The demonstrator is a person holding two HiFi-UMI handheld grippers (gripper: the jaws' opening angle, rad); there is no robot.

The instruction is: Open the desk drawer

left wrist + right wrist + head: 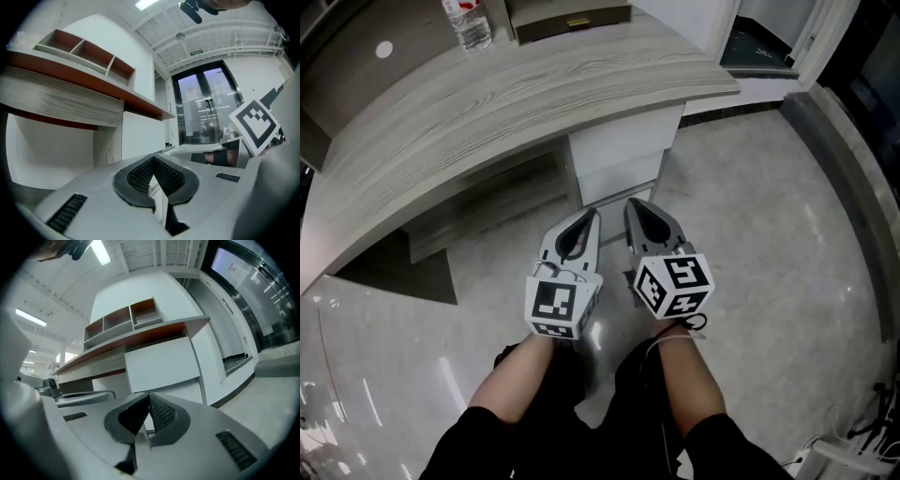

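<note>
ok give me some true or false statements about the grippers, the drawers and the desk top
1. The left gripper and the right gripper are both shut and empty. True.
2. The right gripper is clamped on a drawer front. False: it holds nothing and is apart from the drawer unit.
3. A water bottle stands on the desk top. True.
4. One drawer is pulled out. False: the drawer fronts all sit closed.

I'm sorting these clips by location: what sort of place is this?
Probably an office reception or lobby: a long curved wood-grain desk with a white drawer unit beneath it, glass double doors, and a polished floor.
</note>
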